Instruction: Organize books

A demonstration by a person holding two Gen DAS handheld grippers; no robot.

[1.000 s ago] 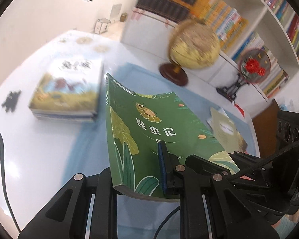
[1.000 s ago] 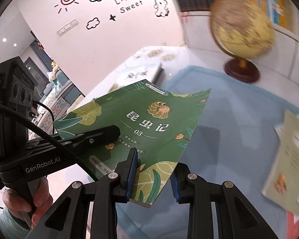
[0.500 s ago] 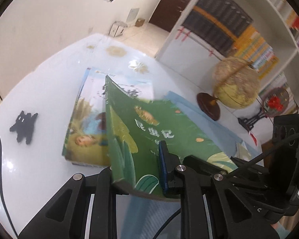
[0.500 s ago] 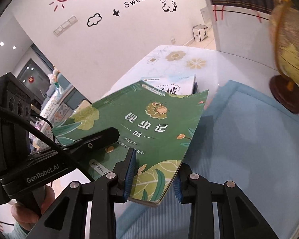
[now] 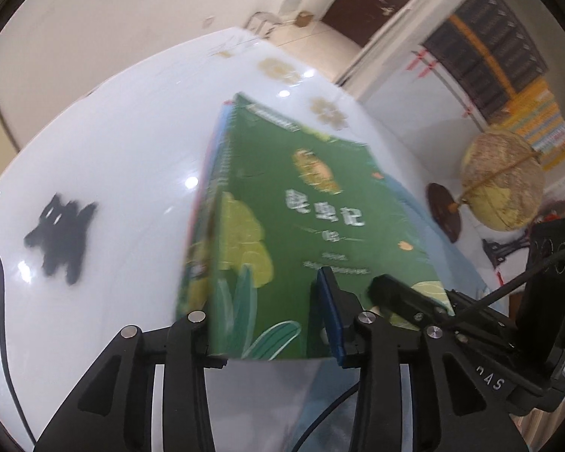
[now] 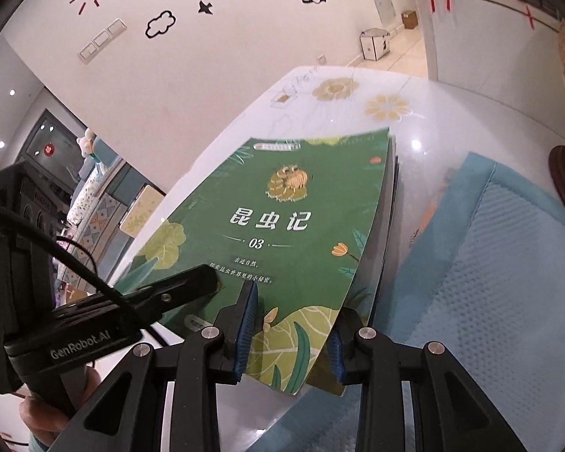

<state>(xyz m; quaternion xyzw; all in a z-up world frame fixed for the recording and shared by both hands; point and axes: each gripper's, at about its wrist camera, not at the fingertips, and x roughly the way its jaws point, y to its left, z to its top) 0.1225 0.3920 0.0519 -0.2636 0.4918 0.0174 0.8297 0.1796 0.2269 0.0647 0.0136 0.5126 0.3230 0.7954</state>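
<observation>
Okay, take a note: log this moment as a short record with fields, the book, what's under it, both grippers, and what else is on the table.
book: green book, cover up
under it: stack of books on the white table
left gripper: jaws just opened, book's near edge between them, pads look clear of it
right gripper: closed on the book's near corner
nearby: globe, blue mat

Both grippers are matte black plastic with silver screws and blue pads; left gripper (image 6: 162, 293) handle says GenRobot.AI, black cable attached.
</observation>
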